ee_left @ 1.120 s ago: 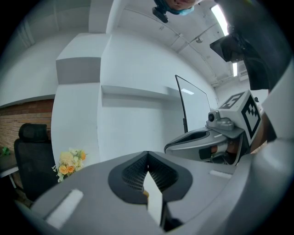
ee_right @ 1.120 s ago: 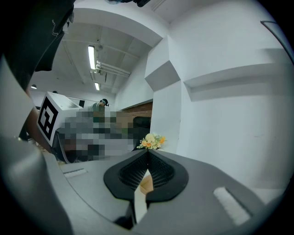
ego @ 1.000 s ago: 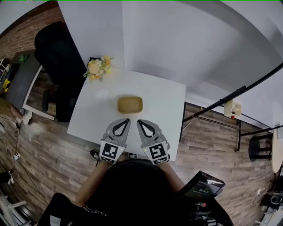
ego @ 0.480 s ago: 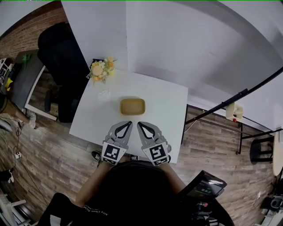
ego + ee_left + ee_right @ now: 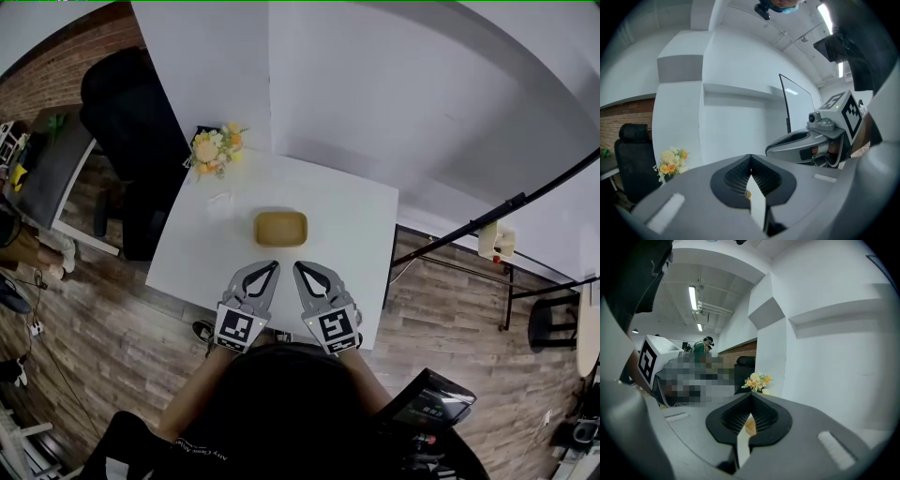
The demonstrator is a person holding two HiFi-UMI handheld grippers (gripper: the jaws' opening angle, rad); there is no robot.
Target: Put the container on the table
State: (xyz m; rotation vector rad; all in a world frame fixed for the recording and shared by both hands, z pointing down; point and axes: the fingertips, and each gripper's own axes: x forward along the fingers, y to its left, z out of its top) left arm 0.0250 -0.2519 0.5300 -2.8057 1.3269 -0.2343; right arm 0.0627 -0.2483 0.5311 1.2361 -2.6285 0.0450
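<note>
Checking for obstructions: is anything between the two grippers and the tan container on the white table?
Nothing visible. Only bare table lies between the container and the left gripper and right gripper; the flowers stand at the far corner.

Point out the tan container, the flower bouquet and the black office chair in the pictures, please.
tan container (image 5: 280, 228), head view, the middle of its inside.
flower bouquet (image 5: 212, 150), head view, the yellow and white blooms.
black office chair (image 5: 129, 101), head view, the backrest.
</note>
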